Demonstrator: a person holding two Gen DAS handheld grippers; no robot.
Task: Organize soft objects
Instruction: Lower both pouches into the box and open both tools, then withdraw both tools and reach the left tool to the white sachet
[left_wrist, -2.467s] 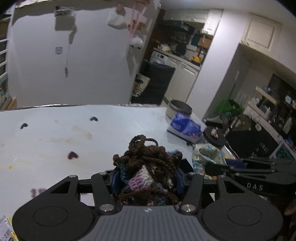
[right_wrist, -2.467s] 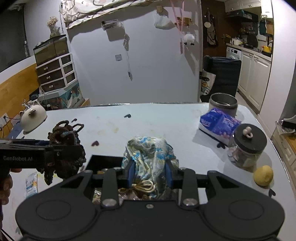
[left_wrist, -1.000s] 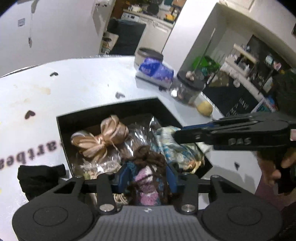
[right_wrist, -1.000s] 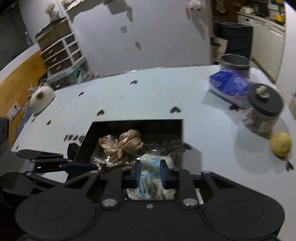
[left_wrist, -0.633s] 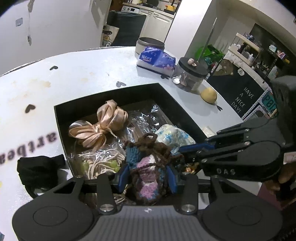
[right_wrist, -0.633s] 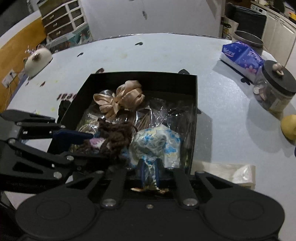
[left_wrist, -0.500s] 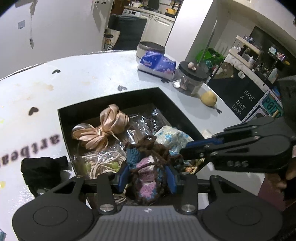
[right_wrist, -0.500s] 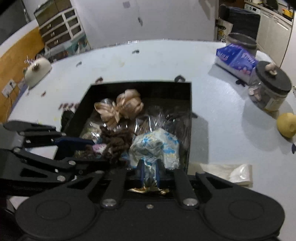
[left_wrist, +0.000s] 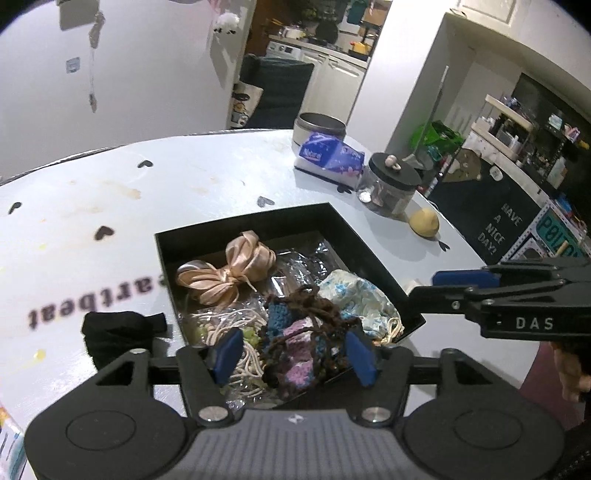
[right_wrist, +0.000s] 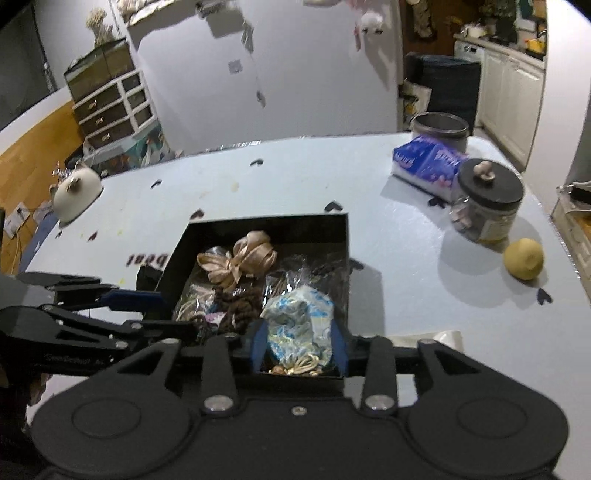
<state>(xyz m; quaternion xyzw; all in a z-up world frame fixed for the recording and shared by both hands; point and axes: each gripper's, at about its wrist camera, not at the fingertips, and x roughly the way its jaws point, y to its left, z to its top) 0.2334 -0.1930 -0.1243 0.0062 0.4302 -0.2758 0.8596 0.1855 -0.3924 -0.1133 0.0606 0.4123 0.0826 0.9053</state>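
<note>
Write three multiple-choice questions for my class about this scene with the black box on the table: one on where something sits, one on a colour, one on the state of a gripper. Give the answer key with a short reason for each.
1. Where is the satin bow?
A. Inside the black box
B. On the jar lid
C. Beside the lemon

2. What colour is the tissue pack?
A. Red
B. Blue and purple
C. Green

3. How does the left gripper stand around the crochet piece?
A. Shut tight on it
B. Open, pads clear of it on both sides
C. Out of view

Key:
1 A, the bow lies in the far part of the box among the clear wrappers.
2 B, the pack by the black-lidded jar has blue and purple wrapping.
3 B, the left wrist view shows a gap between each blue pad and the crochet piece, which rests in the box.
</note>
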